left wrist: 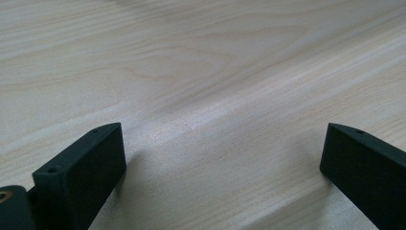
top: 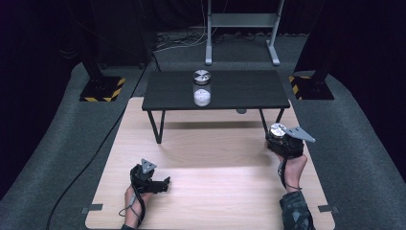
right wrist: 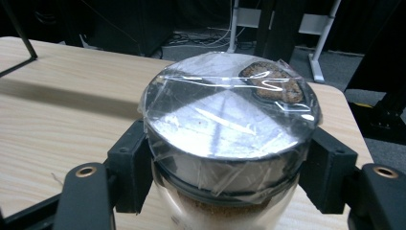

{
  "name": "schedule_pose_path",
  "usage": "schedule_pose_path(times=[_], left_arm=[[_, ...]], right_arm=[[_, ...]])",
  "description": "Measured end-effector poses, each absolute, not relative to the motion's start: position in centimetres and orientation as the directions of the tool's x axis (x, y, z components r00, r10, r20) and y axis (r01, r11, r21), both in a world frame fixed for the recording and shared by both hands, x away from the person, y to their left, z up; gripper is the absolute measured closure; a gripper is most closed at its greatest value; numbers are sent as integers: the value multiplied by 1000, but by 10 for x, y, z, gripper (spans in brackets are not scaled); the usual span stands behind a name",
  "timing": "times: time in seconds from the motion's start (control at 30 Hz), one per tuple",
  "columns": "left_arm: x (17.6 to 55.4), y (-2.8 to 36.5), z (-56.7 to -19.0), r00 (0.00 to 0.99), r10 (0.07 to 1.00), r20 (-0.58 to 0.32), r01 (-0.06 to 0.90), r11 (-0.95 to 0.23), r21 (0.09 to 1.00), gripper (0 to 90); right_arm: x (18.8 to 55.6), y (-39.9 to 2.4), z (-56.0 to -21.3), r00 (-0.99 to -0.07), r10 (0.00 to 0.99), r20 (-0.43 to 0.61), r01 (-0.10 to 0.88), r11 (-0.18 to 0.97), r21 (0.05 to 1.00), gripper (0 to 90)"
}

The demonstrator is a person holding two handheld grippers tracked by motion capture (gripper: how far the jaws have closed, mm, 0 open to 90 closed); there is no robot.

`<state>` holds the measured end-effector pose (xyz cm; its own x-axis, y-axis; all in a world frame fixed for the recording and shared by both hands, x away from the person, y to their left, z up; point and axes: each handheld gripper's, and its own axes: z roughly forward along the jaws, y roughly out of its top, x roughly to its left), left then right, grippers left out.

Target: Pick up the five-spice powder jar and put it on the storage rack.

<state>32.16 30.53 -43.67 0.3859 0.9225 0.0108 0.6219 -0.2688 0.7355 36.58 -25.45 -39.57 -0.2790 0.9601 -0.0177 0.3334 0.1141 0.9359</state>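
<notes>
High view: light wooden table, a small black raised shelf at its far end. A clear jar with white contents stands upright on the shelf, near its front edge, metal lid on.

Right gripper held up off the table at the right edge, just in front of the shelf's right leg. It carries a second jar, seen close in the right gripper view: silver lid wrapped in crinkled clear film, brown granular contents below the rim, a brown patch under the film on the lid's far side. The two black jaws press on opposite sides of the jar just under the lid, opened only to the jar's width. Gripping under the lid's lip probably keeps the jar from slipping down while carried. Judging by the jar already on the shelf, this one may be meant to join it.

Left gripper lies low at the near left of the table, well apart from both jars. Left gripper view: jaws spread wide, bare wood between them, nothing held. Seems parked out of the way.
</notes>
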Motion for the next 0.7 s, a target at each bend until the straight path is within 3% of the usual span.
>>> schedule_pose_path(times=[0.7], left_arm=[[322, 305, -437, 387, 922, 10, 622, -269, 735, 14]], right_arm=[[358, -247, -369, -332, 941, -60, 288, 162, 944, 296]])
